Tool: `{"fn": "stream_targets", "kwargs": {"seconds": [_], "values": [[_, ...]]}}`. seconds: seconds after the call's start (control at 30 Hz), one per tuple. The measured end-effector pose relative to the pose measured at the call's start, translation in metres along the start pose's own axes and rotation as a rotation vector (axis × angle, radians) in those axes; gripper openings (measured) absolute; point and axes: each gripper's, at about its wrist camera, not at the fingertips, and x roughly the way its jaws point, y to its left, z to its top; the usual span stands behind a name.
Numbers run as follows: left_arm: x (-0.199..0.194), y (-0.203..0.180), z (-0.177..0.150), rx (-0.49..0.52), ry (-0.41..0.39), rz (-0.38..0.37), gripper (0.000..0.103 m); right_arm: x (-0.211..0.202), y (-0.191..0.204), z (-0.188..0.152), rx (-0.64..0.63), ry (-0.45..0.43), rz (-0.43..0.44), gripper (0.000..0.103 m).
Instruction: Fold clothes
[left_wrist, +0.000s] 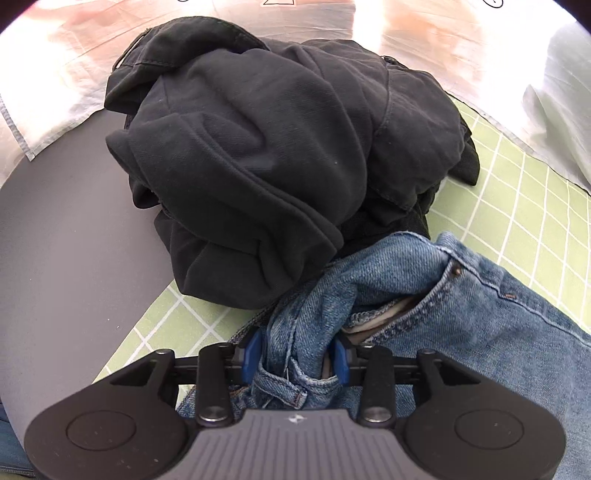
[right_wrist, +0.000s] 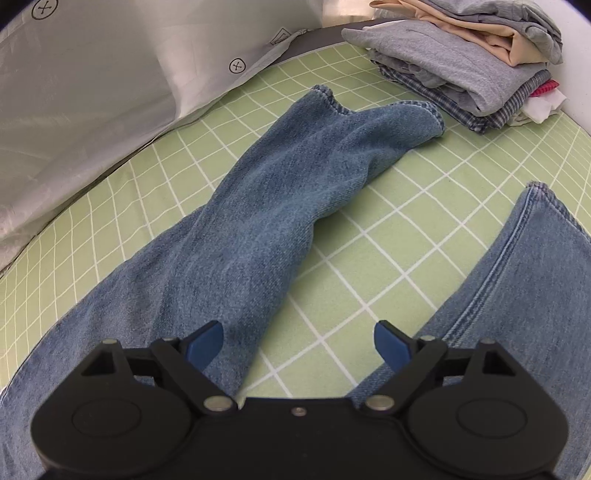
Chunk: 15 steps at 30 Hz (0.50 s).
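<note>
The blue jeans (left_wrist: 424, 295) lay spread on the green checked mat (right_wrist: 406, 206), which serves here as the landmark. Their waistband end sat at the mat's edge nearest the dark clothes heap (left_wrist: 266, 155), touching the foot of that heap. The left gripper (left_wrist: 295, 358) had a bunched fold of the waistband between its blue pads (left_wrist: 251, 354); the denim filled the gap and both pads appeared to touch it, but whether they pressed or merely flanked the cloth could not be told for certain. The heap itself straddled the mat's border, partly on the grey tabletop (left_wrist: 66, 229) beyond it.

Seen from the right wrist, one jeans leg (right_wrist: 280, 192) ran diagonally across the middle of the mat, its hem toward the mat's far side; the other leg (right_wrist: 524, 280) lay along the mat's right portion, apart from the first with bare mat between. The right gripper (right_wrist: 299, 343) hung over that bare strip with fingers spread wide, released and holding nothing; its left pad stood over the edge of the first leg.

At the mat's far right corner stood a stack of folded clothes (right_wrist: 461, 62), grey on top. A clear plastic bag (right_wrist: 92, 92) lay along the mat's far left border; its contents could not be made out.
</note>
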Motion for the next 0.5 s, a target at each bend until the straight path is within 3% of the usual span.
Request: {"fn": "stream_targets", "kwargs": {"seconds": [0.23,0.4,0.5], "values": [[-0.030,-0.012,-0.008,0.049,-0.003,-0.030,0.073,-0.005,0.022,0.000,-0.124,-0.045,0.006,0.090],[-0.052,-0.035,-0.020,0.133,-0.030,-0.041,0.077,-0.005,0.018,0.006,-0.114,-0.057,0.016,0.091],[-0.058,-0.052,-0.029,0.180,-0.034,-0.085,0.077,-0.005,0.015,0.010,-0.098,-0.065,0.017,0.091]]}}
